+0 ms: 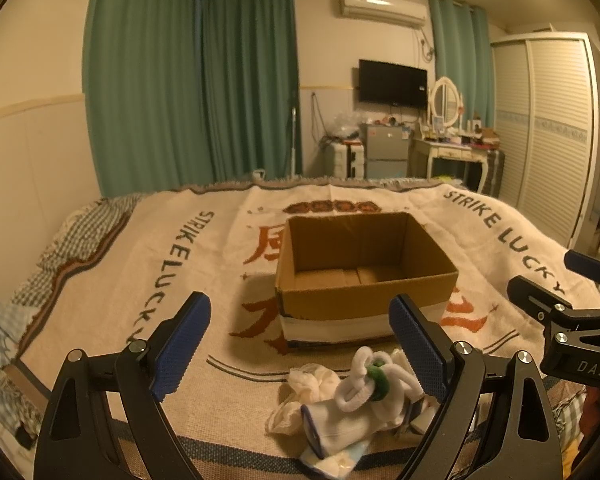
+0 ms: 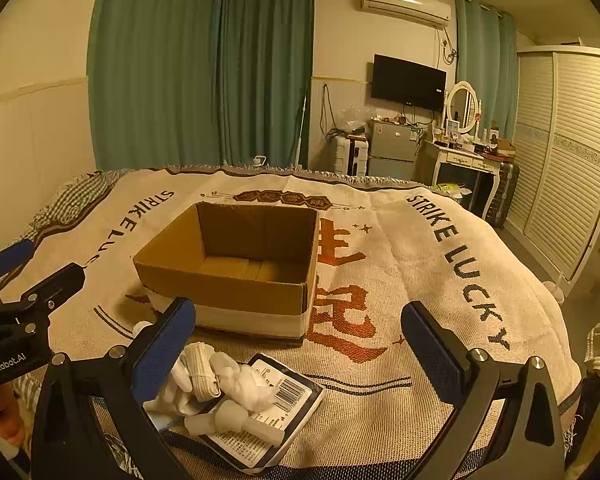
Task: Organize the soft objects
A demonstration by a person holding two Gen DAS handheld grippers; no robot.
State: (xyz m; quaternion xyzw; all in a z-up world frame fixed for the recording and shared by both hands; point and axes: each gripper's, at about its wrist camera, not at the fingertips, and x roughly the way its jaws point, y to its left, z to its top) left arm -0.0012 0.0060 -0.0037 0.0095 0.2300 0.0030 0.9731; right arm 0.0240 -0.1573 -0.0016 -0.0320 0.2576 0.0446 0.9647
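Note:
An open, empty cardboard box (image 1: 363, 268) stands on the bed's blanket; it also shows in the right wrist view (image 2: 236, 268). In front of it lies a pile of soft white items (image 1: 351, 400): socks, a white knotted toy with a green ring (image 1: 375, 376), crumpled cloth. In the right wrist view the pile (image 2: 220, 384) rests partly on a flat packet with a barcode (image 2: 276, 412). My left gripper (image 1: 300, 344) is open above the pile's left side. My right gripper (image 2: 300, 348) is open, with the pile by its left finger. Both are empty.
The cream blanket (image 2: 439, 280) printed "STRIKE LUCKY" covers the bed. The right gripper shows at the right edge of the left view (image 1: 571, 320). Green curtains, a TV, a dresser and a white wardrobe (image 2: 559, 160) stand beyond the bed.

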